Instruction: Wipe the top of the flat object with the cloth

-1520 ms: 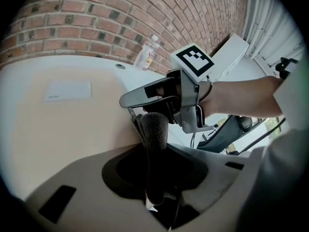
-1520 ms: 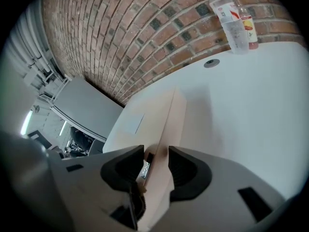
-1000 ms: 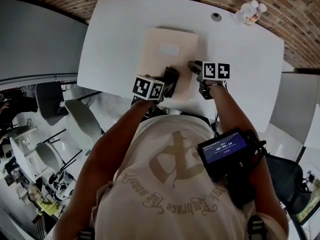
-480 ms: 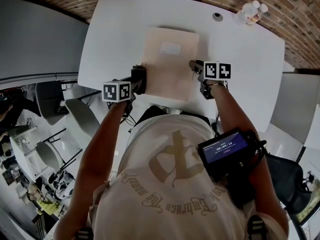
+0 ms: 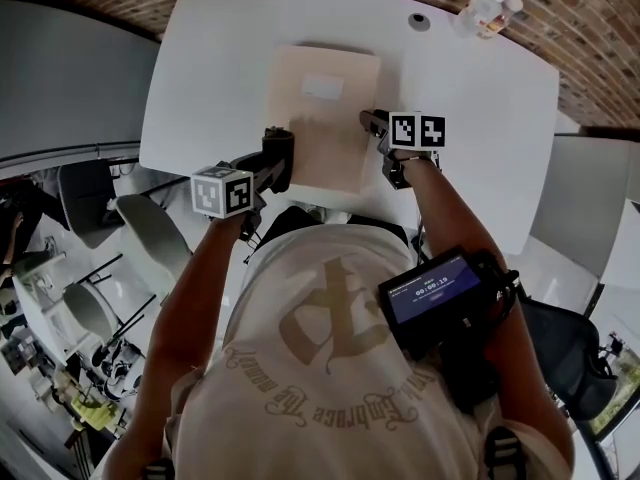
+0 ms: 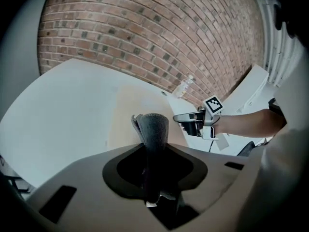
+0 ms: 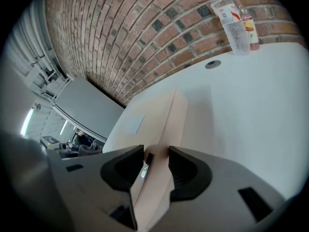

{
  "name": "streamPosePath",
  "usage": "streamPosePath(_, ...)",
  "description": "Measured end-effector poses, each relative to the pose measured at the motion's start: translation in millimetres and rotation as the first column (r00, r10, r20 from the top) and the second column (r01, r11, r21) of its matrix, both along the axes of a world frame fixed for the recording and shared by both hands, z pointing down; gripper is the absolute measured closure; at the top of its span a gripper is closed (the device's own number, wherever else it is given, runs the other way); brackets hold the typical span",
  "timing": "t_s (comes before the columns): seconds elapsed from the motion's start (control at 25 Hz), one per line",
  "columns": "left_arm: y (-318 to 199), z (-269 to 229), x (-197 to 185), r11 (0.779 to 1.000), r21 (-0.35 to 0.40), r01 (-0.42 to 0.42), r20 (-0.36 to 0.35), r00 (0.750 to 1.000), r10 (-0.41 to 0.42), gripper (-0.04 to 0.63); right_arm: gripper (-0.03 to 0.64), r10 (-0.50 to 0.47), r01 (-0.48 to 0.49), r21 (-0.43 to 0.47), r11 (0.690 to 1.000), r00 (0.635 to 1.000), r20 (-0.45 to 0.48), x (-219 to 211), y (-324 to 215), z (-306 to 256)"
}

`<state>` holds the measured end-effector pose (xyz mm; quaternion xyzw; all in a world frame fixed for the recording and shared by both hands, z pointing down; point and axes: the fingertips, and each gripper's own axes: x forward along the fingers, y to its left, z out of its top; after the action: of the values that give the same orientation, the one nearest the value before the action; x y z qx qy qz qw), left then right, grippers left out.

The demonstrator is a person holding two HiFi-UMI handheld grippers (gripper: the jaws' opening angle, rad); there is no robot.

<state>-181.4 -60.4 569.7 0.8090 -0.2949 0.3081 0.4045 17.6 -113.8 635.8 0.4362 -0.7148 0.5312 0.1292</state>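
Note:
A flat beige cardboard object (image 5: 322, 118) with a pale label lies on the white table (image 5: 200, 78). My left gripper (image 5: 277, 156) sits at its near left corner, shut on a folded dark grey cloth (image 6: 153, 128) that sticks up between the jaws. In the left gripper view the flat object (image 6: 137, 111) lies just ahead, with the right gripper (image 6: 189, 119) beyond it. My right gripper (image 5: 373, 125) is shut on the object's right edge. In the right gripper view that edge (image 7: 166, 115) runs between the two jaws of the right gripper (image 7: 157, 159).
Two plastic bottles (image 5: 486, 10) stand at the table's far right, next to a cable hole (image 5: 419, 20); both bottles (image 7: 234, 19) also show in the right gripper view. A brick wall runs behind the table. Chairs (image 5: 150, 233) stand off its left side.
My left gripper, with the cloth, has slid left from the near part of the flat object to its left near corner. The right gripper has kept its hold on the right edge.

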Motion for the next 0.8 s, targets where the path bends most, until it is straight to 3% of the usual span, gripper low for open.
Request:
streamPosePath(0.28, 31, 0, 90, 0.976, -0.019, -0.217, -0.056, 0.975, 0.215, 0.474, 0.443, -0.012, 0.012, 0.006, 1.0, 1.0, 0.006, -4, -1, -1)
streamPosePath(0.48, 65, 18, 118, 0.945, -0.076, -0.32, -0.025, 0.948, 0.319, 0.474, 0.442, -0.02, 0.02, 0.008, 1.0, 1.0, 0.02, -4, 1, -1)
streamPosePath(0.56, 74, 26, 115, 0.945, -0.097, -0.313, -0.014, 0.95, 0.313, 0.474, 0.442, -0.028, 0.028, 0.01, 1.0, 0.999, 0.027, -4, 1, -2)
streamPosePath(0.8, 67, 30, 83, 0.974, -0.098, -0.202, 0.016, 0.979, 0.205, 0.472, 0.439, -0.053, 0.052, 0.019, 0.998, 0.998, 0.038, -3, 0, -1)
